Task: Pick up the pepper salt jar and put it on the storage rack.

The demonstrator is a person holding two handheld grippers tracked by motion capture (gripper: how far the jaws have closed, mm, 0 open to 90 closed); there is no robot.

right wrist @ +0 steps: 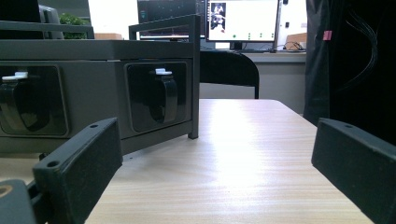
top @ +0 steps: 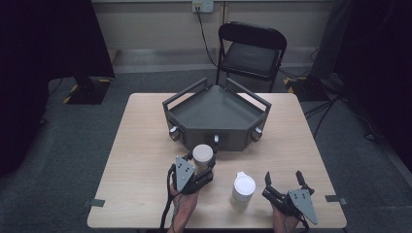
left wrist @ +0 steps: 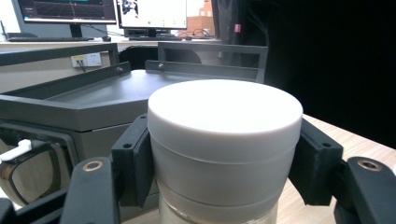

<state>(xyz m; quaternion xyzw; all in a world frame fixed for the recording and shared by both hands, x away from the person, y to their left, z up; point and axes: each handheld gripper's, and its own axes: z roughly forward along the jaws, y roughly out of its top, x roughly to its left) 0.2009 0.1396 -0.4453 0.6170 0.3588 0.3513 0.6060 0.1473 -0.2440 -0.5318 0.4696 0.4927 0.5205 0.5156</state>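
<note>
- The left gripper (top: 204, 167) has its jaws clamped on the sides of a white-lidded jar (top: 202, 154), just below the lid.
- That jar is near the counter's (top: 141, 145) middle, just in front of the grey tray (top: 216, 114).
- The right gripper (top: 284, 182) rests with jaws spread wide, nothing between them.
- A second white jar (top: 243, 189) stands between the two grippers, touching neither.

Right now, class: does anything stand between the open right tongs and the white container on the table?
Nothing visible: bare table lies between the right tongs and the white container to their left.
</note>
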